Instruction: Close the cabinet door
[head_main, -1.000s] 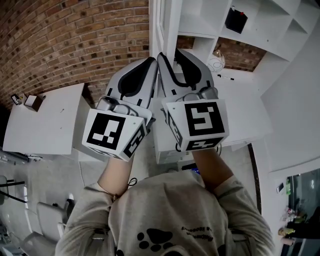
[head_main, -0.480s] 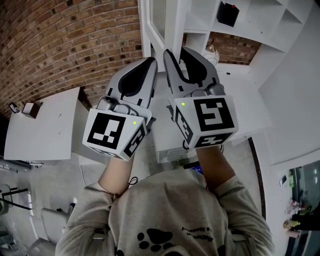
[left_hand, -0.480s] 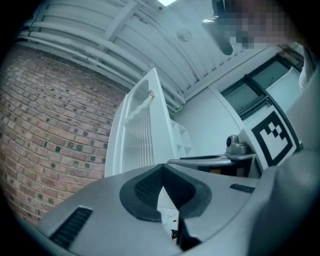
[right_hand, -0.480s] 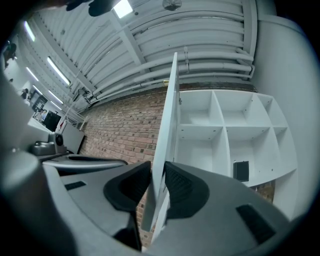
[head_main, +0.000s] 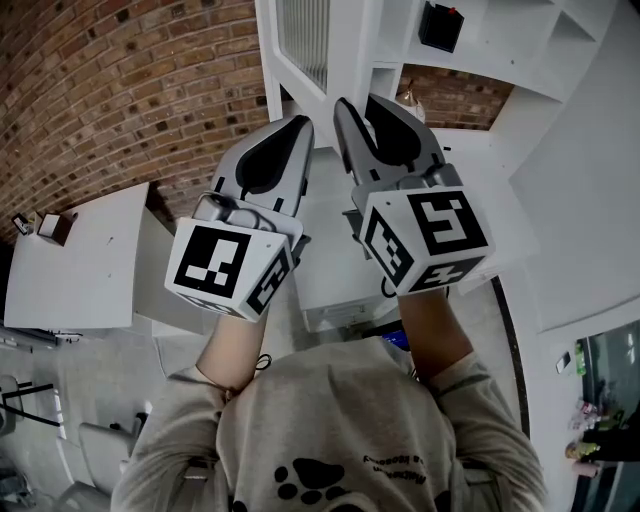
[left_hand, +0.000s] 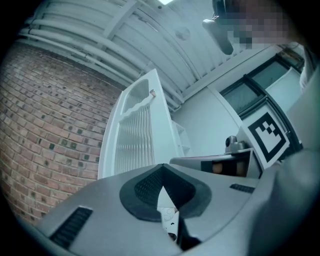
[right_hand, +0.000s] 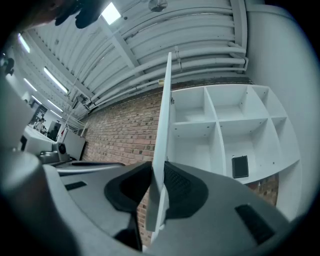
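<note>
The white cabinet door (head_main: 300, 40) with a ribbed panel stands open, edge-on to me. Its edge (right_hand: 162, 135) runs between the jaws of my right gripper (head_main: 358, 102), whose jaws are closing around it; a little room still shows beside the pads (right_hand: 182, 187). My left gripper (head_main: 303, 125) is shut and empty, just left of the door's lower edge. In the left gripper view the door (left_hand: 132, 135) rises beyond the closed tips of the left gripper (left_hand: 162, 170). The open white shelves (right_hand: 220, 125) lie to the right of the door.
A brick wall (head_main: 130, 80) fills the left side. A white table (head_main: 80, 260) with a small box (head_main: 50, 225) stands lower left. A white counter (head_main: 340, 270) lies under my grippers. A black object (head_main: 442, 27) sits in one shelf compartment.
The right gripper has shifted to the right with the door's edge between its jaws, and more of the ribbed panel shows above. The left gripper has held its place in the picture.
</note>
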